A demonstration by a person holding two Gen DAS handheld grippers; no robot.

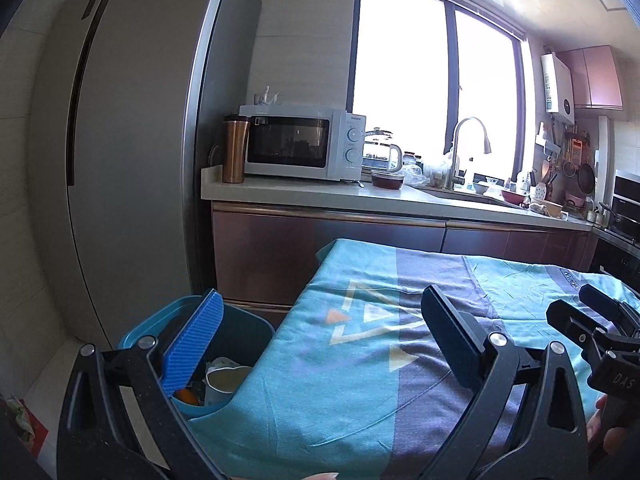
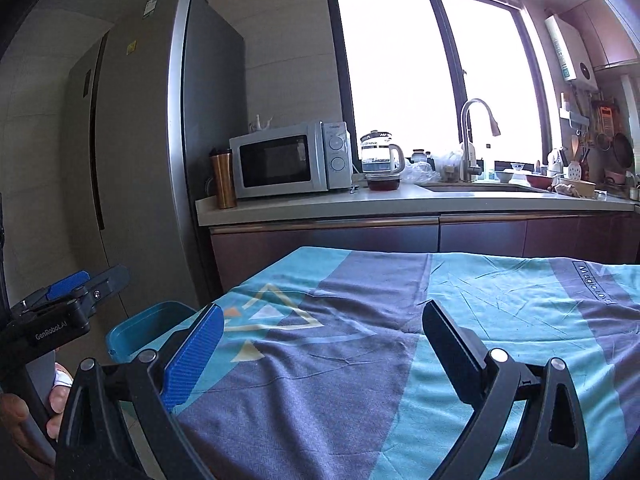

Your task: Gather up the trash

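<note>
A teal bin (image 1: 244, 326) stands on the floor by the table's left edge. Inside it lie a white paper cup (image 1: 226, 380) and something orange (image 1: 188, 396). My left gripper (image 1: 320, 342) hangs open over the table's left side, its blue pad (image 1: 192, 346) above the bin's rim, nothing between its fingers. My right gripper (image 2: 320, 354) is open and empty above the teal and purple tablecloth (image 2: 400, 360). In the right wrist view, the bin's rim (image 2: 140, 328) shows at the lower left. Each gripper shows in the other's view: the right gripper (image 1: 588, 316), the left gripper (image 2: 76, 292).
A tall grey fridge (image 1: 132, 160) stands left of the bin. Behind the table runs a counter (image 1: 320, 196) with a copper tumbler (image 1: 234, 148), a microwave (image 1: 300, 142), a glass kettle (image 1: 380, 152) and a sink tap (image 1: 466, 140). Red packaging (image 1: 24, 420) lies on the floor.
</note>
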